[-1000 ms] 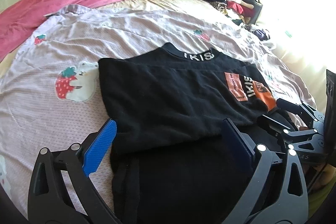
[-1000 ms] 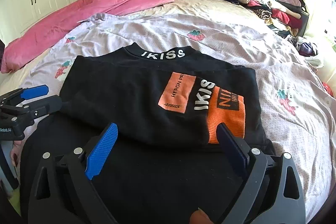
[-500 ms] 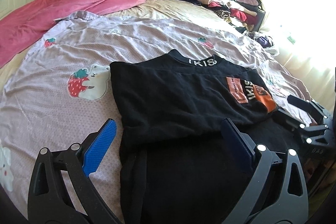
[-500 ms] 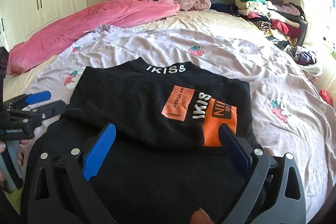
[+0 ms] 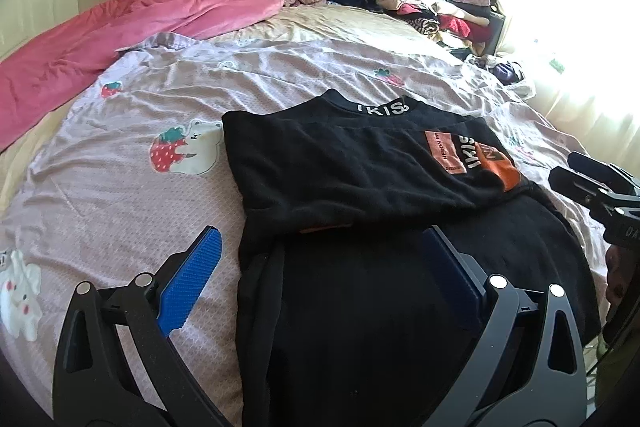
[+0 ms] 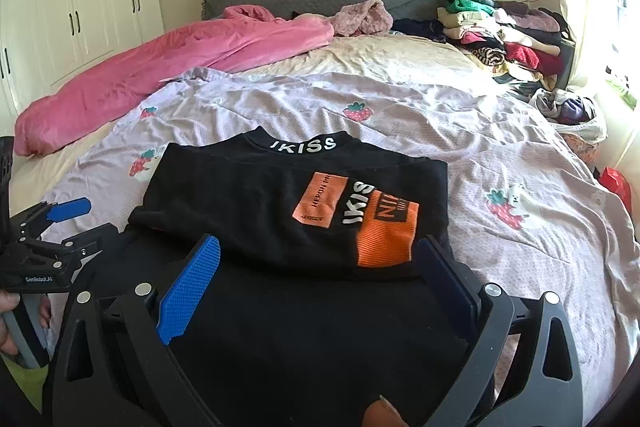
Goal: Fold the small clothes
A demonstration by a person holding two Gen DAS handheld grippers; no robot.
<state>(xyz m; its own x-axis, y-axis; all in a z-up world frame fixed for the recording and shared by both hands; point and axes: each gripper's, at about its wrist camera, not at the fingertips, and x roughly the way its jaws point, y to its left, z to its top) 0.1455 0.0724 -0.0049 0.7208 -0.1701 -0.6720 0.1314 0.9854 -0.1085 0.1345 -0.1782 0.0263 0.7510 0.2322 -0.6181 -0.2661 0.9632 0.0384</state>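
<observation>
The left hand-held gripper [image 5: 320, 271] hangs over the near part of a black top [image 5: 360, 179], its blue-padded fingers spread wide and gripping nothing. The right hand-held gripper [image 6: 320, 267] is just as wide and empty, above the same garment's near half. The top lies on a lilac sheet [image 6: 500, 163] on the bed, its far half folded over the near half. White letters on the collar [image 6: 302, 143] read "IKISS". An orange patch [image 6: 320, 201] reads "HERON PR", the rest cut off by the fold; beside it runs white "IKISS" lettering, partly hidden, and a second orange patch [image 6: 386, 231] with dark letters I cannot make out. The left tool's body carries a "GenRobot.AI" label [image 6: 39, 279].
</observation>
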